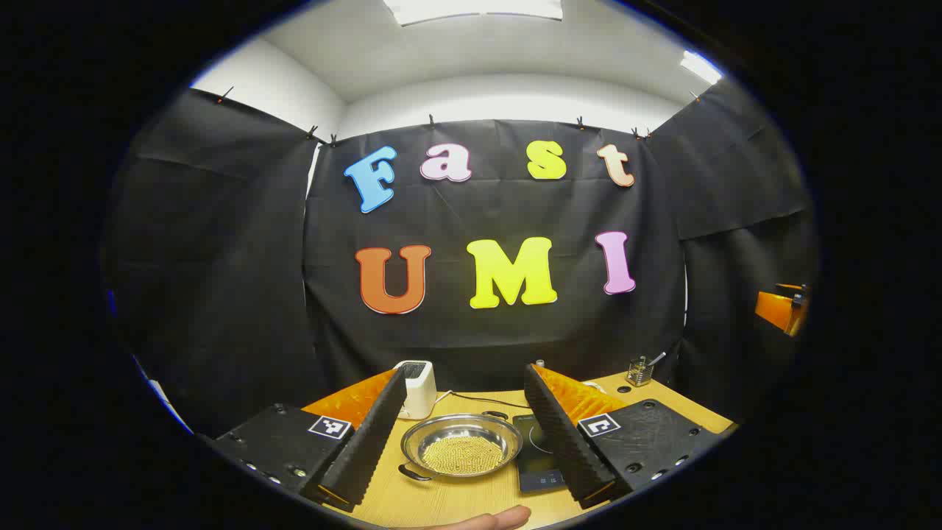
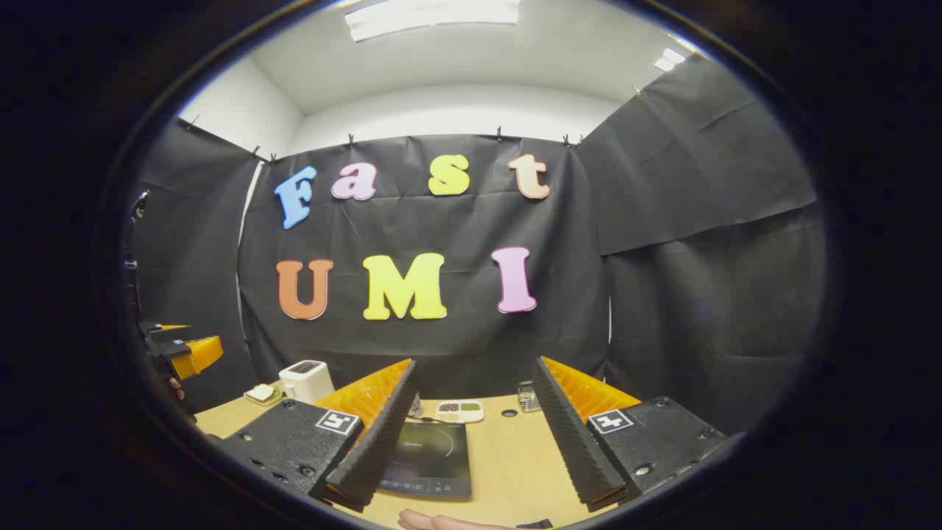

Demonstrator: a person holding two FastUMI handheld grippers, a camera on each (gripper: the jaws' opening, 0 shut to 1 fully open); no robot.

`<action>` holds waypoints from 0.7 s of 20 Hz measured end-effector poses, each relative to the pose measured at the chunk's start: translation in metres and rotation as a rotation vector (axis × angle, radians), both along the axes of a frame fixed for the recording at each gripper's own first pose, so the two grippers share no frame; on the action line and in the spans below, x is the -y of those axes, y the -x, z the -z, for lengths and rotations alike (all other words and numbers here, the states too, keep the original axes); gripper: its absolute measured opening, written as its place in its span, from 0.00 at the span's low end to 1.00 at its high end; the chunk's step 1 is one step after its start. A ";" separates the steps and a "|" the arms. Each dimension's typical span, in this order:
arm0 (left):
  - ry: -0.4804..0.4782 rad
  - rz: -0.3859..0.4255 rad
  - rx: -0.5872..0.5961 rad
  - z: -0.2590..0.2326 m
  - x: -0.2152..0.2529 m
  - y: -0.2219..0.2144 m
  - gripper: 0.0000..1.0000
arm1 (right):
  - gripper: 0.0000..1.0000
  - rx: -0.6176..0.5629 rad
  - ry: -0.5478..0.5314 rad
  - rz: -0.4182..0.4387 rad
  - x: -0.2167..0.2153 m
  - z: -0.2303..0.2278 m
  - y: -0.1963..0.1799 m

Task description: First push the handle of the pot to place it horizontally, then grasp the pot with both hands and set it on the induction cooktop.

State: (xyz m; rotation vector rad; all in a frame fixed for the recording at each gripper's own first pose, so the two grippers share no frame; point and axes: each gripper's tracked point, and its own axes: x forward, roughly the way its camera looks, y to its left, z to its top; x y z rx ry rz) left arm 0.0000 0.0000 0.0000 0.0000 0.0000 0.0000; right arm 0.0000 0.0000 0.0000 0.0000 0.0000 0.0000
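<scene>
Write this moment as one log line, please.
shallow steel pot untouched, beside black induction cooktop | left gripper open | right gripper open | wooden table

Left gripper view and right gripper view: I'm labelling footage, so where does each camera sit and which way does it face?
Left gripper view: rides the left gripper, facing the pot on the table; its own open fingers show.
Right gripper view: rides the right gripper, facing the induction cooktop; its own open fingers show.
Shared: the cooktop, the toaster and the table.
</scene>
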 end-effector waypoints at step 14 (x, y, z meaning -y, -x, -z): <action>0.032 0.063 0.011 0.006 0.008 0.001 0.83 | 0.96 -0.021 -0.017 -0.024 -0.002 0.012 -0.009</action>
